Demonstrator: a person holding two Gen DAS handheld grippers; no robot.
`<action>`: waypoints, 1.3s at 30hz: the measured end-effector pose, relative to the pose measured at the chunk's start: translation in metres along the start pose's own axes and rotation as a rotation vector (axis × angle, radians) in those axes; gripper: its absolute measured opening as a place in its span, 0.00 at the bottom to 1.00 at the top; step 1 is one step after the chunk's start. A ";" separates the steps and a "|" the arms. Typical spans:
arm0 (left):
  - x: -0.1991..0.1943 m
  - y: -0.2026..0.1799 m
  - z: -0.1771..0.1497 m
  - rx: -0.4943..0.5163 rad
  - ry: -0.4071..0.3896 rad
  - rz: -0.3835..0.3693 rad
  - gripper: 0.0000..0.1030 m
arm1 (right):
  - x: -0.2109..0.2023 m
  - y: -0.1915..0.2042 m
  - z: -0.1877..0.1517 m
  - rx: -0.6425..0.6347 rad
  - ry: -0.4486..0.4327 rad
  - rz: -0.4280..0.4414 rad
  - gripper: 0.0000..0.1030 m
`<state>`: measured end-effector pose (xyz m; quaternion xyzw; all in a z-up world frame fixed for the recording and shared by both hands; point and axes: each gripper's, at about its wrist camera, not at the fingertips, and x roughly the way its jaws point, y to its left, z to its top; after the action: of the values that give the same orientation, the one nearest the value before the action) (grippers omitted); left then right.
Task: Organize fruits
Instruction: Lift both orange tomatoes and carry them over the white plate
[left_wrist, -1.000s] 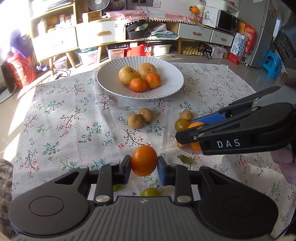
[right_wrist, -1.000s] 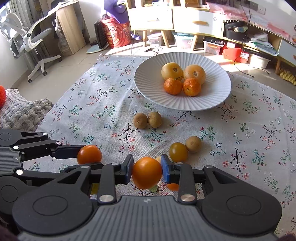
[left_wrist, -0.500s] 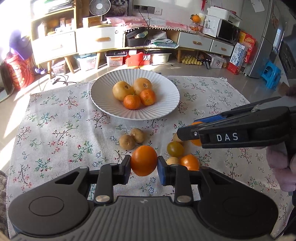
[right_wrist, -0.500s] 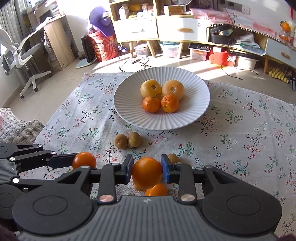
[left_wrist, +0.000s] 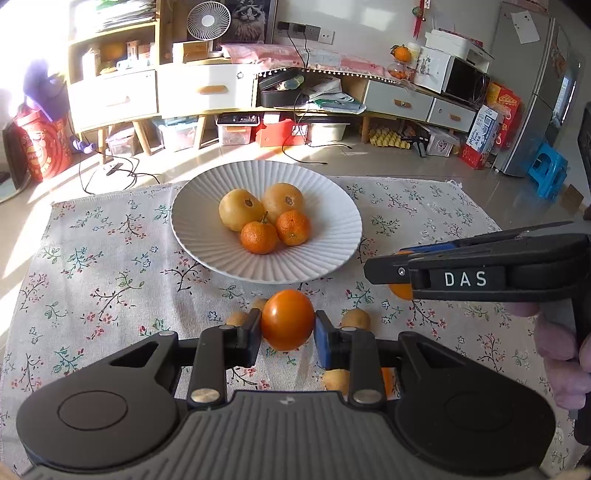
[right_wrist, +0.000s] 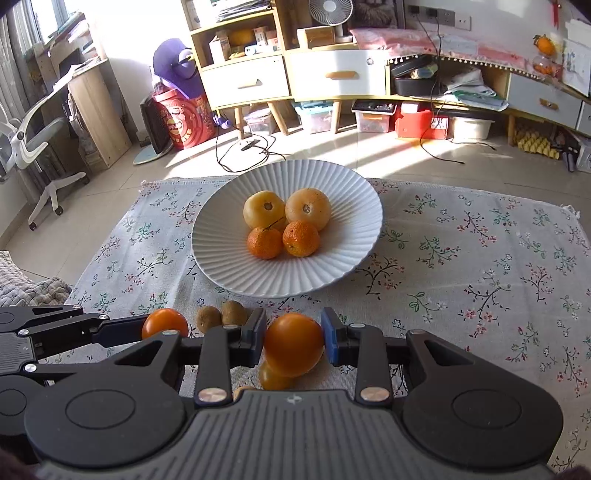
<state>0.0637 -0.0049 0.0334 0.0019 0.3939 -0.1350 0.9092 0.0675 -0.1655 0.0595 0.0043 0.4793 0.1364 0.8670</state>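
Both grippers have advanced toward the white ribbed ceramic plate (left_wrist: 266, 266), frame centre; left gripper (left_wrist: 287, 332) and right gripper (right_wrist: 293, 341) each clench a smooth orange round fruit (left_wrist: 287, 319) for depositing there

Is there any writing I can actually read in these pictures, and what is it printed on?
"DAS": white letters on the side of the right gripper, seen from the left wrist camera.
Too small or blurred to read: the print on the red drum on the floor, the blue and white carton and red boxes near the fridge, and the paper note on the fridge door.
Nothing else is legible.
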 end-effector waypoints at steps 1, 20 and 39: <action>0.002 0.000 0.002 -0.002 -0.003 0.002 0.19 | 0.001 -0.002 0.002 0.005 -0.006 -0.003 0.28; 0.034 -0.001 0.024 -0.019 -0.054 0.006 0.19 | 0.025 -0.032 0.022 0.099 -0.052 0.023 0.28; 0.064 -0.001 0.029 -0.053 -0.023 0.006 0.19 | 0.054 -0.038 0.037 0.096 -0.077 0.036 0.28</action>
<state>0.1263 -0.0251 0.0078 -0.0224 0.3867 -0.1218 0.9138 0.1346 -0.1842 0.0292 0.0597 0.4515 0.1288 0.8809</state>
